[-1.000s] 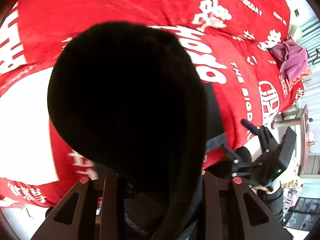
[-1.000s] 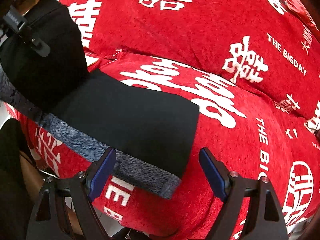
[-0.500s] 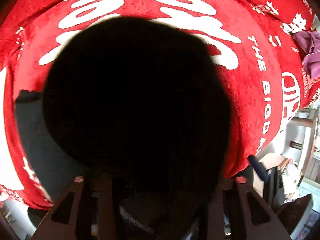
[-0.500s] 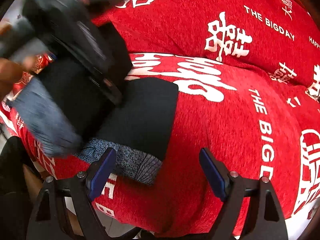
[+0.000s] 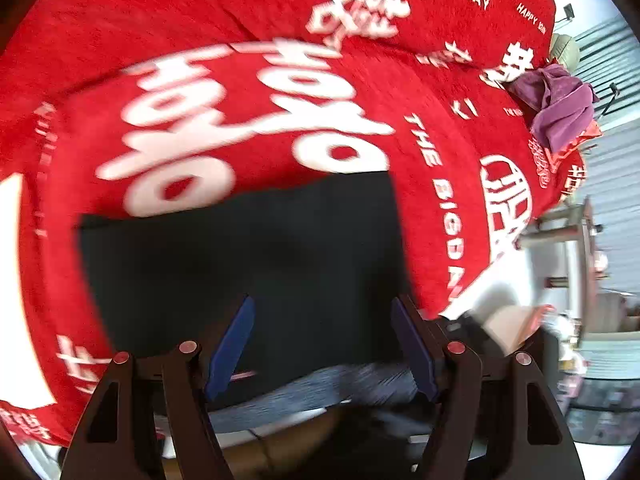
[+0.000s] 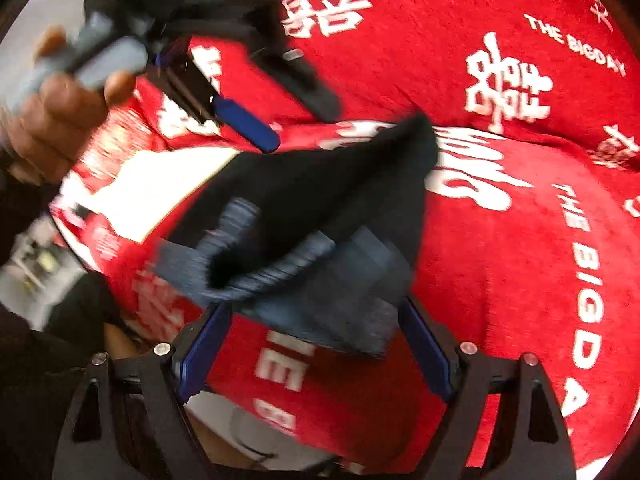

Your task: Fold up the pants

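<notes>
The black pants (image 5: pixel 248 248) lie folded in a dark rectangle on the red printed cloth (image 5: pixel 200 40), with a grey-blue patterned waistband (image 5: pixel 320 384) at the near edge. My left gripper (image 5: pixel 320 348) is open and empty just above the near part of the pants. In the right wrist view the pants (image 6: pixel 332 200) lie bunched and blurred, with the grey-blue band (image 6: pixel 344 292) nearest. My right gripper (image 6: pixel 316 344) is open, its fingers either side of that band. The left gripper (image 6: pixel 240 120) hovers over the pants there, held by a hand.
A purple cloth (image 5: pixel 556 100) lies on the far right of the red cloth. Furniture and clutter (image 5: pixel 580 280) stand beyond the table's right edge. The table's near edge (image 6: pixel 256 428) runs just below my right gripper.
My left gripper let go of the black fabric that filled its view and opened; the pants now lie flat below it. My right gripper moved closer to the waistband.
</notes>
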### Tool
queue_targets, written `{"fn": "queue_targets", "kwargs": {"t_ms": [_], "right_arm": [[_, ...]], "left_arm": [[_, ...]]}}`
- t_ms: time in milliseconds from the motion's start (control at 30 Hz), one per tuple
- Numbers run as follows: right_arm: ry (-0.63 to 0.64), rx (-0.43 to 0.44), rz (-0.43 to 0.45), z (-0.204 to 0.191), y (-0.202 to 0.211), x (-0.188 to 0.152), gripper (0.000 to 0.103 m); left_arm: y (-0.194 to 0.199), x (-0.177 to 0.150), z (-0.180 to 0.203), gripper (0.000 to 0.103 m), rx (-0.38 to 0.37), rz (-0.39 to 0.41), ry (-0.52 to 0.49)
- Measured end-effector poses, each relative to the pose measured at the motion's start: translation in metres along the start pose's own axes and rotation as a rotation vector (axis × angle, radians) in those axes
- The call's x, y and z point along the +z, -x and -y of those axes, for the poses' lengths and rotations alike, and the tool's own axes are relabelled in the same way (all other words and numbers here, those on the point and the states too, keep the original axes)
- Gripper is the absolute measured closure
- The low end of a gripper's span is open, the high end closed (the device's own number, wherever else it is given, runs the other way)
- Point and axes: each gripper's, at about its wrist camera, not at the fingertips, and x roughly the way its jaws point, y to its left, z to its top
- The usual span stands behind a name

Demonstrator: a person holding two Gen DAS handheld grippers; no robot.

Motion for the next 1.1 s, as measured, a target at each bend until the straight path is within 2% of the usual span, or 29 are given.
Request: {"fn": "queue_targets", "kwargs": {"t_ms": [67,133,233,333,367,400,433,500,600,667,700,767,833,900,967,1033,1100], "right_arm": [[-0.031,0.059,0.045,0.002,0.006,0.0,0.009],[-0.098,0.109,0.068,0.012,0.003,0.003,0.008],[-0.247,0.127,0.046,0.034,-0.013,0.009,0.008],[-0.35,0.115,0.094,0.045,-0.02,0.013,0.008],[-0.348,0.106,0.088,0.044,-0.023,0.016,0.022],[-0.323,0.104,0.06,0.04,-0.029,0.022,0.044],[-0.287,0.064,0.031,0.034,-0.034,0.027,0.079],[-0.258,0.016,0.004,0.022,-0.036,0.04,0.079],[-0.226,0.036,0.063,0.004,-0.017,0.061,0.081],[-0.23,-0.001,0.049,0.004,-0.02,0.063,0.081],[-0.248,-0.017,0.028,0.009,-0.027,0.058,0.081],[-0.347,-0.067,-0.062,0.031,-0.049,0.04,0.081],[-0.434,-0.011,-0.043,0.045,-0.05,0.029,0.077],[-0.441,-0.039,-0.044,0.043,-0.045,0.029,0.064],[-0.429,-0.132,-0.066,0.038,-0.036,0.035,0.042],[-0.37,-0.243,-0.01,0.029,-0.019,0.045,0.04],[-0.264,-0.313,0.081,0.011,0.0,0.062,0.031]], "left_arm": [[0.004,-0.013,-0.018,0.031,0.056,0.035,-0.008],[-0.004,-0.024,-0.035,0.031,0.094,0.041,-0.005],[-0.023,-0.04,-0.061,0.031,0.145,0.041,0.035],[-0.041,-0.052,-0.083,0.031,0.151,0.05,0.065],[-0.045,-0.053,-0.088,0.031,0.148,0.055,0.07],[-0.048,-0.053,-0.093,0.031,0.141,0.058,0.078],[-0.048,-0.052,-0.097,0.031,0.129,0.061,0.088],[-0.039,-0.05,-0.104,0.031,0.094,0.091,0.116],[-0.033,-0.049,-0.111,0.031,0.102,0.117,0.136],[-0.037,-0.05,-0.114,0.031,0.08,0.115,0.139],[-0.039,-0.05,-0.113,0.031,0.076,0.112,0.134],[-0.043,-0.05,-0.107,0.031,0.114,0.107,0.106],[-0.041,-0.049,-0.1,0.031,0.148,0.105,0.077],[-0.029,-0.049,-0.098,0.031,0.129,0.141,0.082],[-0.018,-0.047,-0.101,0.031,0.124,0.173,0.095],[-0.011,-0.042,-0.106,0.031,0.137,0.206,0.115],[-0.014,-0.031,-0.113,0.018,0.164,0.216,0.148]]}}
